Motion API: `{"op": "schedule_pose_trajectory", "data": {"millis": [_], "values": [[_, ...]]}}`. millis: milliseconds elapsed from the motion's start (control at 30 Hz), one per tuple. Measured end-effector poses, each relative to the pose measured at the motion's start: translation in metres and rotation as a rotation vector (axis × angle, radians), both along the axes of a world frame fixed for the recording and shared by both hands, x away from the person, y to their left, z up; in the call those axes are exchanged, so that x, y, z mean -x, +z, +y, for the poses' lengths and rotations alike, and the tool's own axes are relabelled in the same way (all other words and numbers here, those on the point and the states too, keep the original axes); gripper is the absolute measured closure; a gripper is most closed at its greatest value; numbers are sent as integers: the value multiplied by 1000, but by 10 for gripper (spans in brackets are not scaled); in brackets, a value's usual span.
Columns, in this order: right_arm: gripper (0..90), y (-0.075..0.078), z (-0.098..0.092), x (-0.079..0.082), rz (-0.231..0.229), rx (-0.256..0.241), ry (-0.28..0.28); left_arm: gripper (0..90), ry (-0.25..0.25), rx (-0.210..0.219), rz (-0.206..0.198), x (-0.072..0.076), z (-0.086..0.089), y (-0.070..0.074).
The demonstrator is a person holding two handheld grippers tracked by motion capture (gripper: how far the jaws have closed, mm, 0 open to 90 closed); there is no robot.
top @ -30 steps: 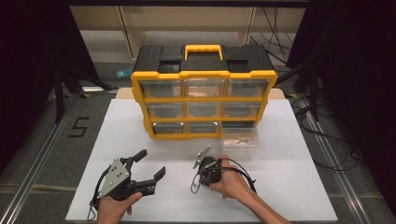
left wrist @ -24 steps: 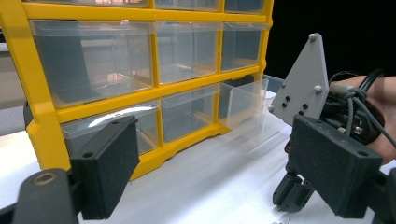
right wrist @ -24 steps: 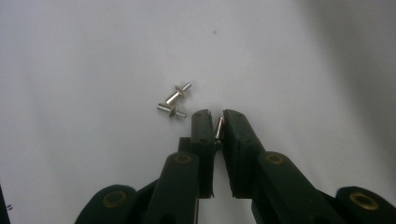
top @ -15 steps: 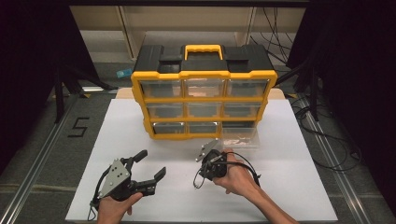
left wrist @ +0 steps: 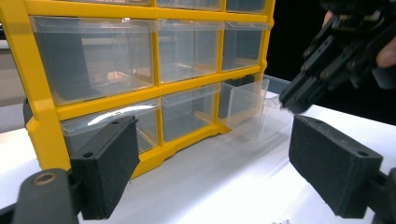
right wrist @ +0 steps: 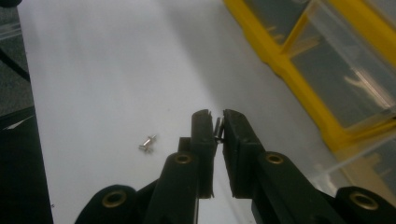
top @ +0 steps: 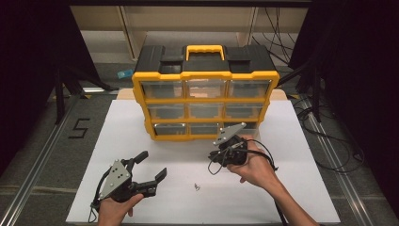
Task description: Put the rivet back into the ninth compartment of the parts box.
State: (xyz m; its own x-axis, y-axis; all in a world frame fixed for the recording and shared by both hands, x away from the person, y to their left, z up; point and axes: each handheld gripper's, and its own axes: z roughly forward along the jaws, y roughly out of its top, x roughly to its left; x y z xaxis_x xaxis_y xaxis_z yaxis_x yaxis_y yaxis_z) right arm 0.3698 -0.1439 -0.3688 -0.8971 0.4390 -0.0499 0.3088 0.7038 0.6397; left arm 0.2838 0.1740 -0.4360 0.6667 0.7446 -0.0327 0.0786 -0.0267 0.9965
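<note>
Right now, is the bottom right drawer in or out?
Out: the clear bottom right drawer juts forward past the organizer's yellow frame onto the table.

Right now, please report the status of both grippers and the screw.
Left gripper open, idle on table. Right gripper shut on small screw, near pulled-out drawer. Loose screws on table, path clear.

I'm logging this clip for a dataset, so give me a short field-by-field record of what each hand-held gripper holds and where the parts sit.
Left hand-held gripper: open, holding nothing, low over the white table.
Right hand-held gripper: shut on a small dark metal screw, raised near the pulled-out drawer.
Organiser: yellow-framed plastic drawer cabinet with black top, standing upright on the table.
Open drawer: clear plastic bottom-right drawer drawn forward.
Loose parts: small silver screws lying on the table between the grippers.
</note>
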Motion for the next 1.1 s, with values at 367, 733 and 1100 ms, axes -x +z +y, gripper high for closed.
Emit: {"op": "schedule_pose_trajectory", "data": {"millis": [367, 733, 1100], "values": [[834, 23, -27, -8, -59, -62, -49, 160, 0, -5, -3, 0, 0, 0], [834, 35, -50, -15, -103, -104, -103, 161, 1, 3, 3, 0, -1, 0], [834, 38, -67, -24, -101, -106, -149, 160, 1, -2, -3, 0, 0, 0]]}}
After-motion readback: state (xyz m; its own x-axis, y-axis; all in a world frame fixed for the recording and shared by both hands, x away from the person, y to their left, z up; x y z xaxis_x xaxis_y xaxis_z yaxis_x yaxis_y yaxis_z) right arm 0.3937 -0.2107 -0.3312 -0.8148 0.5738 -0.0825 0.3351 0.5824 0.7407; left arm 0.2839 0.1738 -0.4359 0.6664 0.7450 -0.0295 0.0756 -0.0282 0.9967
